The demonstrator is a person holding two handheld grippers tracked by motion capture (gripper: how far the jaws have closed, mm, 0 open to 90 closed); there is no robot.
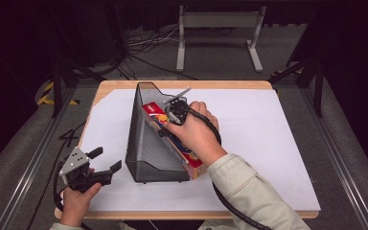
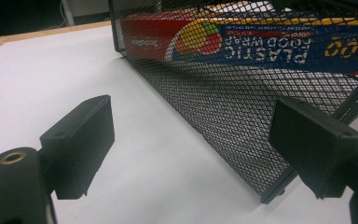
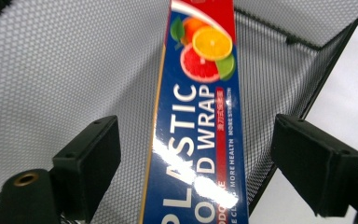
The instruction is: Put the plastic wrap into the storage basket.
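Note:
A black mesh file holder [image 1: 146,143] [image 2: 223,102] [image 3: 51,70] lies on its side on the white table mat [image 1: 268,134]. Inside it lies a long red and blue plastic wrap box [image 1: 194,166] [image 2: 242,42] [image 3: 200,130], whose near end sticks out of the holder's open side. My right gripper [image 1: 173,111] [image 3: 196,163] hovers over the box with its jaws wide apart. The box runs between them, and neither pad touches it. My left gripper [image 1: 104,162] [image 2: 191,130] is open and holds nothing. It rests near the table's front left corner, pointing at the holder's mesh wall.
The wooden table edge [image 1: 182,84] borders the mat at the back. Beyond it, cables [image 1: 143,43] and a grey metal stand [image 1: 218,28] sit on the floor. Dark frame rails [image 1: 316,72] flank both sides of the table.

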